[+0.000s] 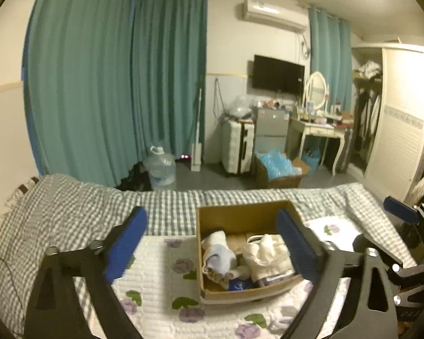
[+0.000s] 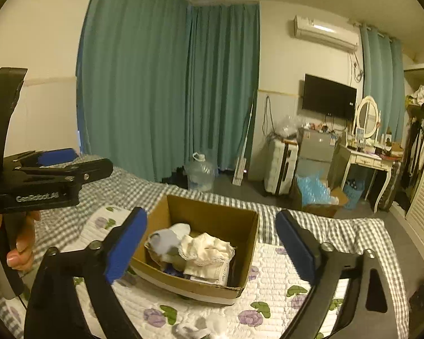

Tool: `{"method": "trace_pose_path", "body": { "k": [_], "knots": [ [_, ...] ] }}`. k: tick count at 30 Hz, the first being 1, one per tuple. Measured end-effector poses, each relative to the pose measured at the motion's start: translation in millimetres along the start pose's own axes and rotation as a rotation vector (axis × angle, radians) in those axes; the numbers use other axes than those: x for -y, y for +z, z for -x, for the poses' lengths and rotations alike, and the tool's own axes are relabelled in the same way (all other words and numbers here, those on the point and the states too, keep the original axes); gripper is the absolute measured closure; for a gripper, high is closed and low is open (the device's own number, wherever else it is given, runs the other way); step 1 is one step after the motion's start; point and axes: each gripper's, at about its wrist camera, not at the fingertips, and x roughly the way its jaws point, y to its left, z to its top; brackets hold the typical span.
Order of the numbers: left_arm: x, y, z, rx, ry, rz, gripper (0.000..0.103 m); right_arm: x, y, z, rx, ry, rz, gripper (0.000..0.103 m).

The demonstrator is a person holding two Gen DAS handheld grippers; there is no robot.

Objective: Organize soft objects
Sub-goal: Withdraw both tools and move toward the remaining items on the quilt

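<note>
- Your landmark is the cardboard box (image 1: 241,217), which sits open-topped on the floral quilted pad (image 1: 161,279) laid over the grey checked bedspread (image 1: 70,206).
- Your left gripper (image 1: 212,243) hovers above the near side of the box with its jaws spread wide and nothing between the blue pads (image 1: 125,243); the right pad overlaps the box's right wall in the left wrist view.
- Your right gripper (image 2: 212,243) also hangs over the near edge of the box, jaws released and empty, one blue finger to each side of it.
- In the right wrist view your left gripper appears to the left of the box (image 2: 212,217), and your left hand (image 2: 19,243) is wrapped around its handle.
- Inside the box, a cream-white bundled cloth (image 1: 270,254) lies toward the right half.
- A white and pale-blue soft item (image 1: 219,250) lies in the left half of the box, touching the cream cloth.
- Under these two, on the box floor near the front wall, you can see something dark blue (image 1: 238,284); what it is cannot be told.
- Another small white and grey soft piece (image 2: 200,329) lies on the quilted pad outside the box, just in front of its near wall.
- Beyond the box, past the far edge of the bed, a clear water jug (image 1: 159,169) stands on the floor by the teal curtains (image 1: 113,84).
</note>
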Motion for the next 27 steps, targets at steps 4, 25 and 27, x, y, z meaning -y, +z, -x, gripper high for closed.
{"method": "trace_pose_path", "body": {
  "k": [4,25,27],
  "knots": [
    [-4.2,2.5,27.2,0.026,0.013,-0.001,0.007,-10.2,9.5,33.5,0.034,0.003,0.007,0.003],
    [21.5,-40.6,49.8,0.002,0.072,-0.036,0.007,-10.6,-8.1,92.9,0.019,-0.037,0.02,0.0],
    [25.6,-47.1,40.9,-0.016,0.075,-0.031,0.007,-1.8,-16.4,86.9,0.004,-0.04,0.008,0.0]
  ]
}}
